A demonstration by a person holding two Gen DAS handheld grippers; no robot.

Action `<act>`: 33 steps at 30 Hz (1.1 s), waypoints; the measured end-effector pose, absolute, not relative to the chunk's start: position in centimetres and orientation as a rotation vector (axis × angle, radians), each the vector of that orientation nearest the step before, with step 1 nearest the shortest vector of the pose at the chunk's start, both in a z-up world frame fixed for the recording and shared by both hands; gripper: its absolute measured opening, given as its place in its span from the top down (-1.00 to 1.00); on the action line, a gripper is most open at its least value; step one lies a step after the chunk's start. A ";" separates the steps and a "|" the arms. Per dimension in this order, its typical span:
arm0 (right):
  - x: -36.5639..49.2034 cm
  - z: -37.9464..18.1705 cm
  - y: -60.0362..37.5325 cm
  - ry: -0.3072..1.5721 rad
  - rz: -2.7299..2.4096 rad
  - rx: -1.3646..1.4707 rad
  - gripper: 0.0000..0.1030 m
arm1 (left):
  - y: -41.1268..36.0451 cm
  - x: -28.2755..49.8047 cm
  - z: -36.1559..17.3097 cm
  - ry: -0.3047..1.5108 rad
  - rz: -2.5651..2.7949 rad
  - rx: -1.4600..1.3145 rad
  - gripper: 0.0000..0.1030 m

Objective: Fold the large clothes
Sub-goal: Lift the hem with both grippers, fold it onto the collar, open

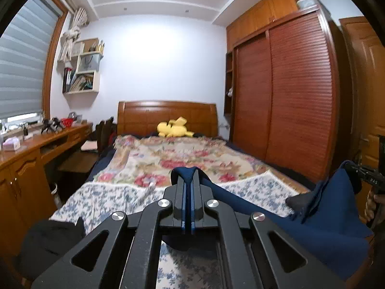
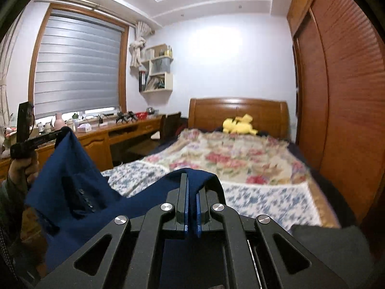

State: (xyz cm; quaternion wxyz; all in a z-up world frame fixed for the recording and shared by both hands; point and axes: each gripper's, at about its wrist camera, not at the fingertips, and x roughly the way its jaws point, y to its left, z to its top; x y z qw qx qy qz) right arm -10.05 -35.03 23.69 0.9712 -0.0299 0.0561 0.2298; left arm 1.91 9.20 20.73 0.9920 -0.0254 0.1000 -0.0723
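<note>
A large navy blue garment (image 1: 332, 231) hangs between my two grippers above the foot of the bed. My left gripper (image 1: 188, 180) is shut on one edge of it. My right gripper (image 2: 191, 183) is shut on another edge of the same garment (image 2: 79, 192), which shows a row of buttons. The right gripper also shows at the right edge of the left wrist view (image 1: 356, 172). The left gripper shows at the left of the right wrist view (image 2: 61, 133), pinching the cloth's raised corner.
The bed (image 1: 168, 159) carries a floral blanket and a blue-white sheet (image 2: 264, 202). A yellow plush toy (image 1: 174, 127) lies by the headboard. A wooden desk (image 1: 36, 149) stands left, a wardrobe (image 1: 296, 96) right. Dark cloth (image 1: 48, 240) lies at the bed's near corner.
</note>
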 end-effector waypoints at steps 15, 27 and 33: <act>0.0 13.5 -31.7 0.429 0.339 -0.148 0.92 | 6.3 12.8 10.5 0.461 -0.139 -0.002 0.94; 5.5 12.0 -28.4 0.555 0.255 -0.162 0.79 | 4.8 17.8 2.9 0.597 -0.104 0.035 0.94; 5.6 10.0 -28.9 0.542 0.211 -0.182 0.10 | 4.1 16.9 1.9 0.576 -0.116 0.073 0.57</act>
